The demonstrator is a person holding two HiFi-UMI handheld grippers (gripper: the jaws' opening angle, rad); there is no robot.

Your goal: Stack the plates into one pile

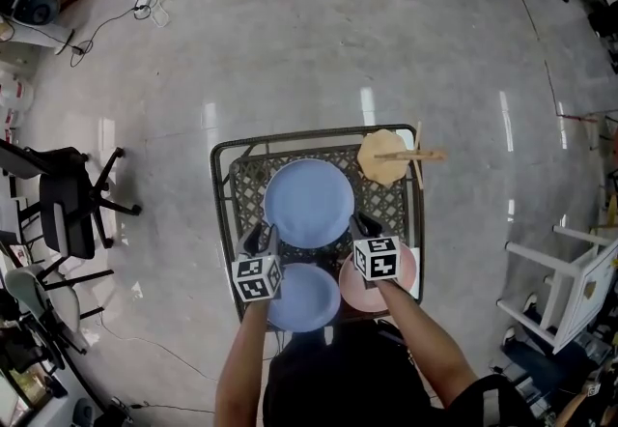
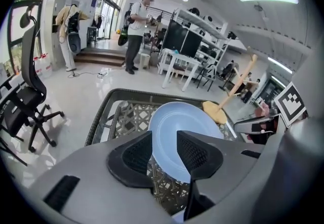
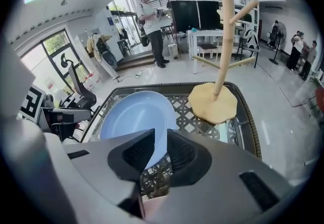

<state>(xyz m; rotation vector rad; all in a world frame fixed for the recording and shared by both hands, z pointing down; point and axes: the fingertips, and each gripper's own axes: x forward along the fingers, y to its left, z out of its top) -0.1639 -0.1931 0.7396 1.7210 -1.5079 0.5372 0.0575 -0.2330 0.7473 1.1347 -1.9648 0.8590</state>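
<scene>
**Left gripper.** Your left gripper (image 1: 261, 240) has its jaws apart and nothing is clamped between them. In the left gripper view (image 2: 164, 139) only the large blue plate (image 2: 177, 121) shows through the gap. That plate lies flat on the woven table (image 1: 220, 193), just ahead of the jaw tips and to their right. In the head view the tips sit at the plate's near-left rim. I cannot tell whether they touch it.

**Plates.** The large blue plate (image 1: 309, 203) lies between your two grippers. The small blue plate (image 1: 307, 299) lies behind the left gripper's tips, beside its marker cube. It sits at the near table edge, apart from the large plate. The pink plate (image 1: 359, 295) lies under and behind your right gripper, just beside the small blue plate. None of the plates is stacked on another.

**Right gripper.** The jaws of your right gripper (image 1: 360, 222) stand a narrow slit apart and hold nothing. In the right gripper view (image 3: 161, 139) the large blue plate (image 3: 131, 116) lies ahead and to the left. Its rim runs across the slit.

**Other.** A wooden stand (image 3: 212, 101) stands upright ahead and to the right of that gripper, near the large plate's far rim.
</scene>
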